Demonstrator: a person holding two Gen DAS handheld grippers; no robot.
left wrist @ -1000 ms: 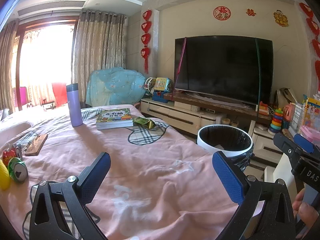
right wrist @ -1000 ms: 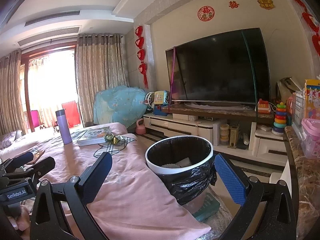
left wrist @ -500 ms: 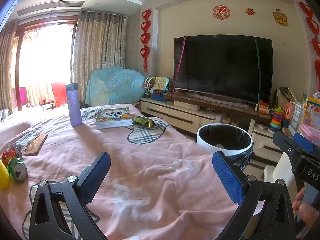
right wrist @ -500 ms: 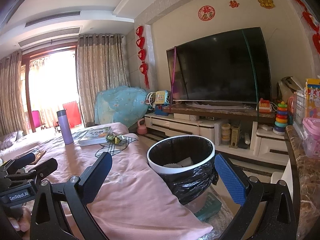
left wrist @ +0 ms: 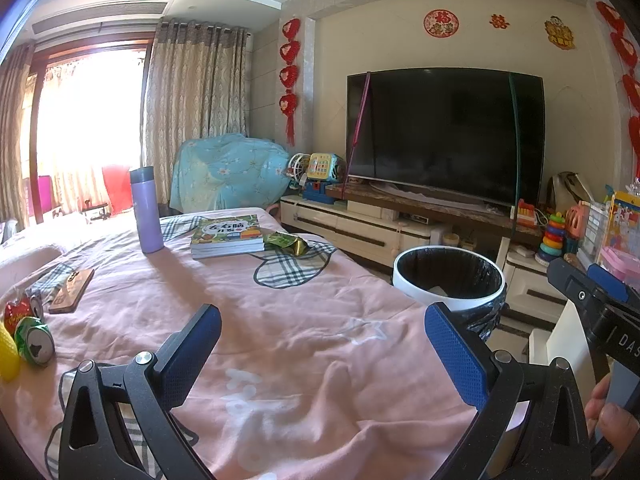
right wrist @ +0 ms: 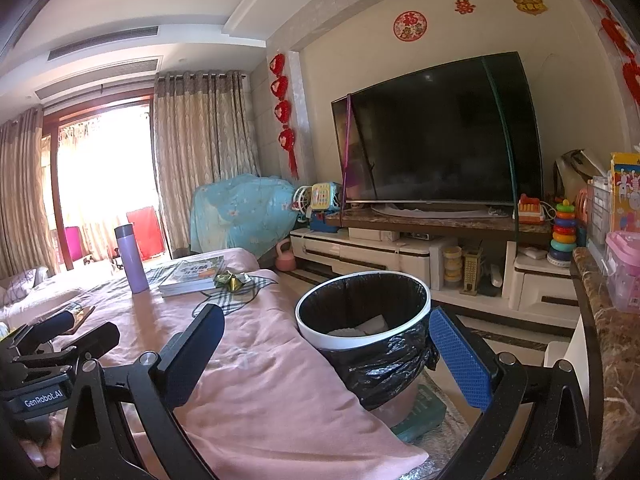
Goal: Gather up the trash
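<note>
Over the last second almost nothing has shifted: the left gripper [left wrist: 322, 350] and the right gripper [right wrist: 326, 356] hover with fingers spread wide and nothing between them, and the views have only drifted a touch, so I'd judge no trash is in transit just now. The round white bin lined with a black plastic bag [right wrist: 362, 318] stands just beside the edge of the table draped in a pink cloth [left wrist: 280, 340], and some pale crumpled scraps [right wrist: 358, 326] already lie inside it. On the table, a crinkled green and gold wrapper [left wrist: 289, 241] rests touching the stack of colourful picture books [left wrist: 226, 236], well apart from both grippers; a crushed green drink can [left wrist: 34, 344] lies at the left edge near a red can [left wrist: 18, 310] and something yellow [left wrist: 7, 354] that the frame cuts off. A tall lilac flask [left wrist: 145, 210] and a flat brown wooden piece [left wrist: 72, 290] look like keepers, though I can't tell for sure. How full the bin is stays hidden by its wall.
</note>
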